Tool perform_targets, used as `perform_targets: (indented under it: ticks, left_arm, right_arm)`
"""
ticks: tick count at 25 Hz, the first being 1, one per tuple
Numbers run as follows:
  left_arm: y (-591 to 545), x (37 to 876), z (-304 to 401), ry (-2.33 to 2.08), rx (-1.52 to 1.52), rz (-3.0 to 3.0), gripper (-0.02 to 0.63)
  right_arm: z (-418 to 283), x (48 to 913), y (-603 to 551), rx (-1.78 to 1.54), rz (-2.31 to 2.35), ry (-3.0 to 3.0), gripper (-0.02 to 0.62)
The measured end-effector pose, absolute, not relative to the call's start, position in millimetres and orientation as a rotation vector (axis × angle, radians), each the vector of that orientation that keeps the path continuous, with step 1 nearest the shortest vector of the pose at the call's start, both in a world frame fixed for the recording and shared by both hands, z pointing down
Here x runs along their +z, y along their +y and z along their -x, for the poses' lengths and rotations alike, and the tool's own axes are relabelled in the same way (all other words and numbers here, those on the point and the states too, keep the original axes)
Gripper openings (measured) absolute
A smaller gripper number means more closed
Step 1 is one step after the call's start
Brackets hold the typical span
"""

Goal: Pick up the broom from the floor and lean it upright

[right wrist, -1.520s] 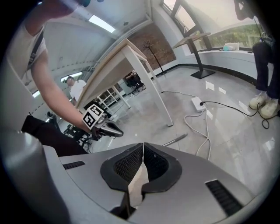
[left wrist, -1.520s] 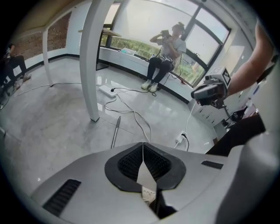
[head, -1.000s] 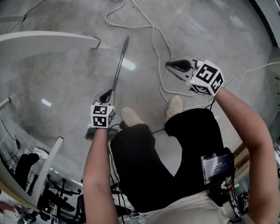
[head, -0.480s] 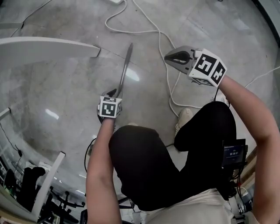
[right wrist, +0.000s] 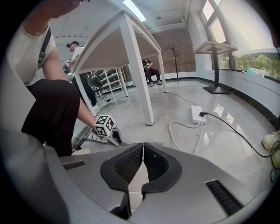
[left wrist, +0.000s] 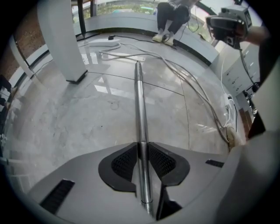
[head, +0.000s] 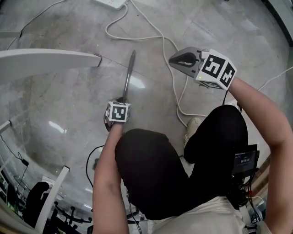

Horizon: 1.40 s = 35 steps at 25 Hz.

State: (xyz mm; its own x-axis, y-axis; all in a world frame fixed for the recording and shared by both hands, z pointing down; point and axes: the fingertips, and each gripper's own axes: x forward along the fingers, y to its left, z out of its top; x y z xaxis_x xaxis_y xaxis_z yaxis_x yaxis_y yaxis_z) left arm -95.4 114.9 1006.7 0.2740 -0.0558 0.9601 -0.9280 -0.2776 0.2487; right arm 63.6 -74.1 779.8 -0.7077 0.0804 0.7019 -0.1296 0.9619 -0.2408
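The broom lies on the grey floor, and its metal handle runs away from me. The brush end is hidden behind my arm and knee in the head view. My left gripper points steeply down at the handle's near part. Its jaws have just been closing, and both pads now press on the handle, which runs between them. My right gripper hangs shut and empty above the floor to the right of the handle. In the right gripper view, the left gripper shows low by the floor.
A white table stands to the left, its leg near the handle's far end. A white cable loops across the floor from a power strip to beside my shoe. Other people stand or sit further off.
My left gripper has dropped onto the broom handle and taken it between its jaws. I have crouched lower. The right gripper has sunk a little and rolled.
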Motion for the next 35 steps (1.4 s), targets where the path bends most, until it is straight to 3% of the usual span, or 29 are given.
perform_targets:
  ticks: [5, 17, 27, 33, 35]
  left_arm:
    - [114, 1003, 95, -0.950, 1.167, -1.577, 0.078]
    - [121, 883, 128, -1.190, 1.056, -1.724, 0.077]
    - [177, 725, 149, -1.321, 1.001, -1.781, 0.075]
    - [200, 787, 193, -1.420, 1.053, -1.652, 0.074]
    - [212, 779, 206, -1.463, 1.043, -1.608, 0.074]
  right_arm:
    - [-61, 772, -83, 0.364, -0.084, -2.352, 0.018]
    - [-54, 741, -40, 0.547, -0.072, -2.377, 0.018]
    - [-35, 606, 9, 0.611, -0.006, -2.346, 0.018]
    - [-16, 701, 16, 0.709, 0.087, -2.341, 0.018]
    - [-12, 696, 27, 0.712, 0.118, -2.330, 0.018]
